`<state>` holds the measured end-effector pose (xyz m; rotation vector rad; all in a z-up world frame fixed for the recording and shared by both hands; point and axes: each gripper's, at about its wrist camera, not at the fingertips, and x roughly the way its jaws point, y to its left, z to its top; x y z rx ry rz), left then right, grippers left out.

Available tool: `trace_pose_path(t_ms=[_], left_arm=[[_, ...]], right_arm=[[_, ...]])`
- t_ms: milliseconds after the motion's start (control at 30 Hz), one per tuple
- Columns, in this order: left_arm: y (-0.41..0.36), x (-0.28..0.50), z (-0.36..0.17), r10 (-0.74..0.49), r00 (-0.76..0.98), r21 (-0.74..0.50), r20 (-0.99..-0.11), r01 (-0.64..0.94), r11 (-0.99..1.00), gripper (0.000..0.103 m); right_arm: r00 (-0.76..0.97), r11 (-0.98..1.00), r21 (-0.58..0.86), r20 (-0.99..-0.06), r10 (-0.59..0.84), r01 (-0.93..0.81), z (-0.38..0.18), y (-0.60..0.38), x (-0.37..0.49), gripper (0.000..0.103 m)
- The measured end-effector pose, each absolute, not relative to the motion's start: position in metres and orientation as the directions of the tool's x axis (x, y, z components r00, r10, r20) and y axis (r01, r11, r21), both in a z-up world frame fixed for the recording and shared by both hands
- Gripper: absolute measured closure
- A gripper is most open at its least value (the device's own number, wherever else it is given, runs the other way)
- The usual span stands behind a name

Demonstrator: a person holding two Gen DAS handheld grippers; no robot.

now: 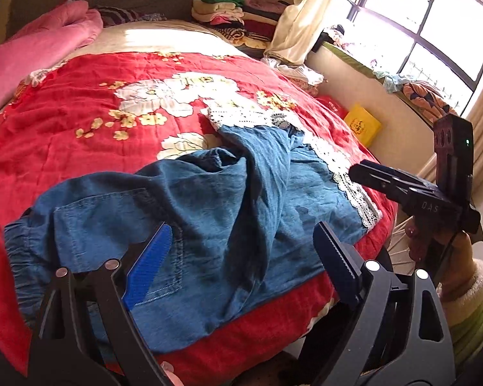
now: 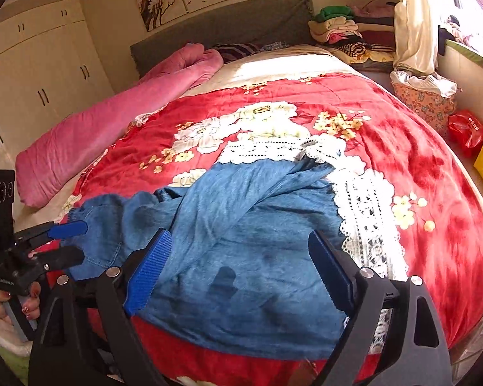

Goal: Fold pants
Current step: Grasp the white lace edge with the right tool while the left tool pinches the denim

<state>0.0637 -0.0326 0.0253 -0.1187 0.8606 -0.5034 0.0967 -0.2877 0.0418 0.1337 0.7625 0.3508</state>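
Blue denim pants (image 1: 209,212) (image 2: 248,225) with white lace hems (image 1: 354,189) (image 2: 367,222) lie rumpled near the front edge of a bed covered by a red floral bedspread (image 1: 80,112) (image 2: 418,167). One leg is bunched over the other, and the elastic waist lies to the left. My left gripper (image 1: 241,260) (image 2: 77,243) hovers open over the waist end with nothing between its fingers. My right gripper (image 2: 241,267) (image 1: 357,173) stands open above the leg part, also empty. A hand holds each gripper.
A rolled pink quilt (image 2: 112,122) lies along the bed's left side. Folded clothes (image 2: 338,29) are stacked by the headboard. To the right of the bed are a floral basket (image 2: 425,103), a red bag (image 2: 467,128) and a yellow box (image 1: 362,125). A wardrobe (image 2: 42,64) stands at left.
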Motion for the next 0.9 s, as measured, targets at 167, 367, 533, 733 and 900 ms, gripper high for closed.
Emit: trace_pose_path(t_ms=[167, 367, 533, 733, 900], left_arm=[[-0.062, 0.085, 0.008, -0.518, 0.465, -0.338, -0.717, 0.418, 0.843, 0.021], [-0.081, 0.102, -0.004, -0.518, 0.437, -0.333, -0.735, 0.433, 0.838, 0.026], [-0.085, 0.109, -0.021, -0.538, 0.411, -0.354, -0.736, 0.442, 0.824, 0.043], [-0.088, 0.111, -0.042, -0.548, 0.391, -0.365, -0.739, 0.45, 0.815, 0.068], [-0.081, 0.115, -0.044, -0.56, 0.394, -0.388, -0.729, 0.437, 0.811, 0.079]], right_arm=[[0.668, 0.942, 0.213, -0.665, 0.335, -0.26, 0.053, -0.291, 0.134, 0.013], [0.624, 0.933, 0.222, -0.696, 0.355, -0.282, 0.057, -0.283, 0.185, 0.013], [0.571, 0.926, 0.184, -0.742, 0.351, -0.33, 0.055, -0.254, 0.226, 0.013], [0.525, 0.921, 0.084, -0.8, 0.29, -0.38, 0.038, -0.207, 0.271, 0.013], [0.456, 0.917, 0.022, -0.863, 0.219, -0.399, 0.01, -0.174, 0.304, 0.013]])
